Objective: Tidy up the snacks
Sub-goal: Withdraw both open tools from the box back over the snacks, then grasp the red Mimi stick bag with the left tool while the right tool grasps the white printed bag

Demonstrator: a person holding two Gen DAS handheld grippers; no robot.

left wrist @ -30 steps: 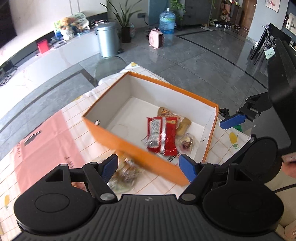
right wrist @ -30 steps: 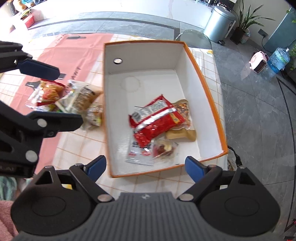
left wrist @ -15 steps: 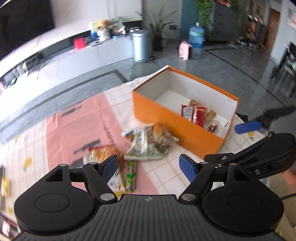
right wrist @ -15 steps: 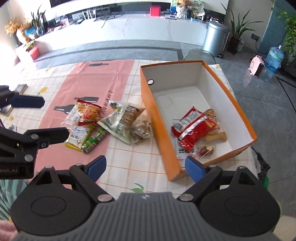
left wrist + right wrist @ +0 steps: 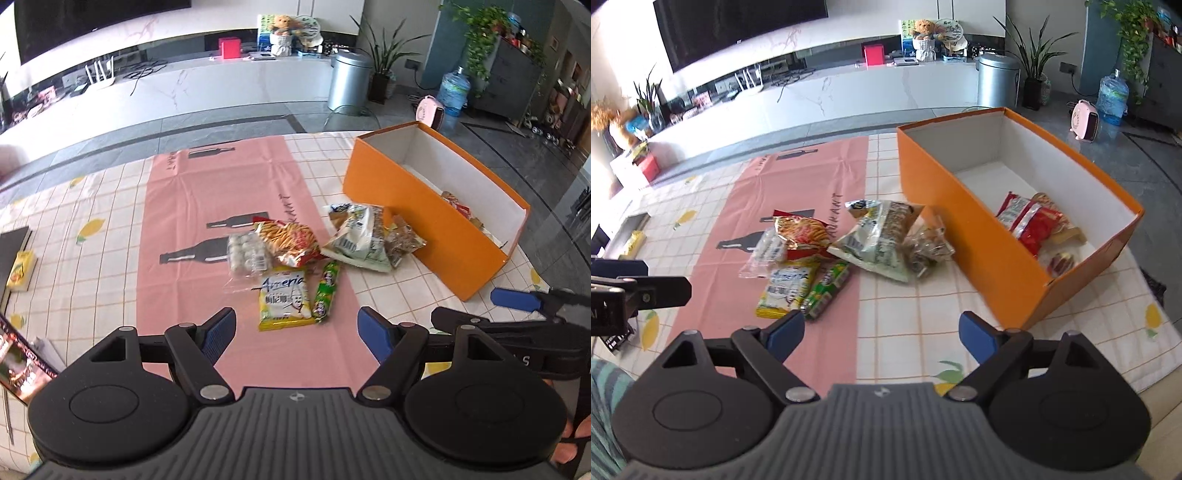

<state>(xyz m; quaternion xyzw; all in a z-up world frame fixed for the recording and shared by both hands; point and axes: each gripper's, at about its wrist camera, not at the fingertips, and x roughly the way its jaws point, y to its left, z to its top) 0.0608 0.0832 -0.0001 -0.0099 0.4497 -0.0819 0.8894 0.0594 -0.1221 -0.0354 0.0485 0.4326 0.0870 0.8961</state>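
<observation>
The left tool (image 5: pixel 296 329) hangs above the surface (image 5: pixel 92 258) with its blue-padded fingers spread wide and nothing between them. Just ahead of its tips lies a yellow noodle packet (image 5: pixel 283 297), with a green candy tube (image 5: pixel 326 290) touching its right edge. Beyond these sit a clear pack of small white balls (image 5: pixel 246 254) and a red-and-orange bag of stick snacks (image 5: pixel 288 242), partly overlapping. Further ahead and to the right, a white-and-green snack bag (image 5: pixel 360 240) leans against a small clear bag of brown pieces (image 5: pixel 404 242), which rests against the near wall of the orange box (image 5: pixel 417 218).

The right tool (image 5: pixel 881 335) is likewise agape and holds nothing, hovering over bare checked cloth. The orange box (image 5: pixel 967 229) stands ahead and to its right, open-topped; inside it, toward the near end, lie red snack packets (image 5: pixel 1030 221) over a tan one, with a small clear pouch of red pieces (image 5: pixel 1060 263) nearest the tool. The loose snack pile lies ahead and to its left, on the pink runner (image 5: pixel 798 184). One blue finger of the left tool shows at the far left edge of this view.
</observation>
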